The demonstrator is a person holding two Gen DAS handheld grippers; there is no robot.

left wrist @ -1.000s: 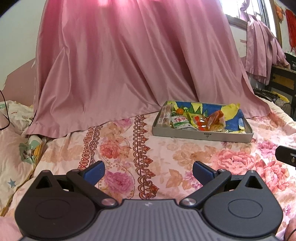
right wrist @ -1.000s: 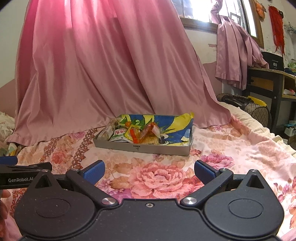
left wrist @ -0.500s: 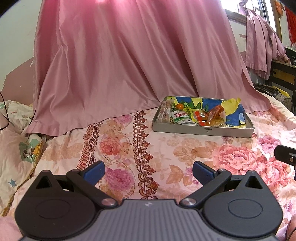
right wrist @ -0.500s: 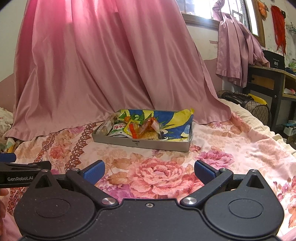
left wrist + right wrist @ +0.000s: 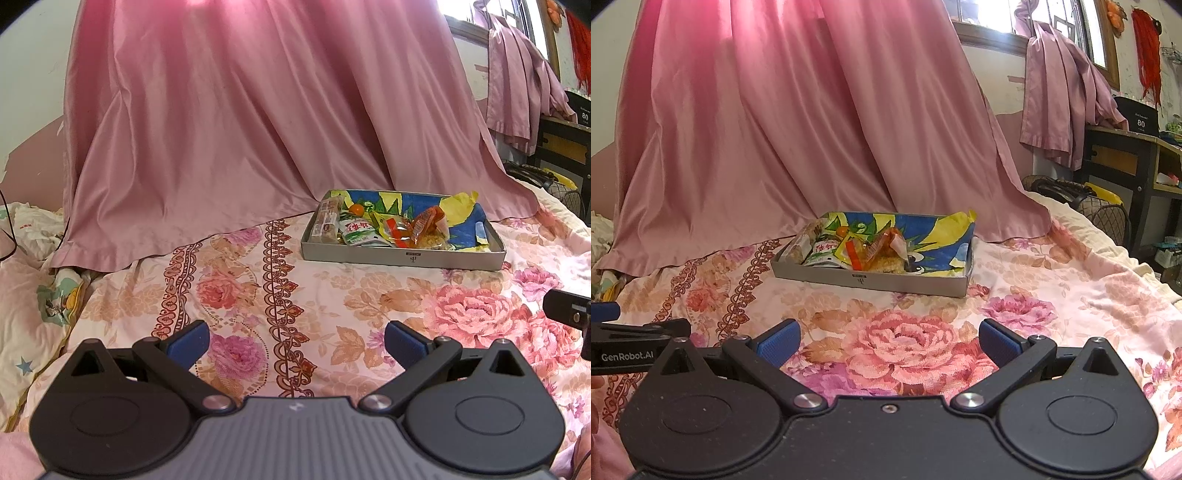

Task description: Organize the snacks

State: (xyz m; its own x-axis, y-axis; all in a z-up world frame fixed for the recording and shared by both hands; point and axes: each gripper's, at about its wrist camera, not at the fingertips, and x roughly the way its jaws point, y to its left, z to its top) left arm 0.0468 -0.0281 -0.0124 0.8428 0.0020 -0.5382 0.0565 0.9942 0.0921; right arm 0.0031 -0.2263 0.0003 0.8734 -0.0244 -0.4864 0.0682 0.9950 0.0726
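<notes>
A shallow grey cardboard tray (image 5: 402, 259) (image 5: 871, 282) lined with blue and yellow paper sits on the floral bedspread, well ahead of both grippers. Inside it lie several snack packets: a green and white packet (image 5: 356, 230) (image 5: 825, 251), an orange-red wrapper over crisps (image 5: 424, 225) (image 5: 882, 247), a long bar (image 5: 327, 221) along the left wall and a small orange ball (image 5: 355, 209). My left gripper (image 5: 297, 341) is open and empty, low over the bedspread. My right gripper (image 5: 888, 341) is likewise open and empty.
A pink satin curtain (image 5: 258, 110) (image 5: 812, 110) drapes onto the bed just behind the tray. Rumpled bedding (image 5: 33, 295) lies at the left. A dark desk (image 5: 1126, 158) and a wire basket (image 5: 1104, 214) stand beyond the bed's right edge.
Both views have tilted down slightly, so the tray sits lower in each frame. The grippers stay open and the snacks have not shifted.
</notes>
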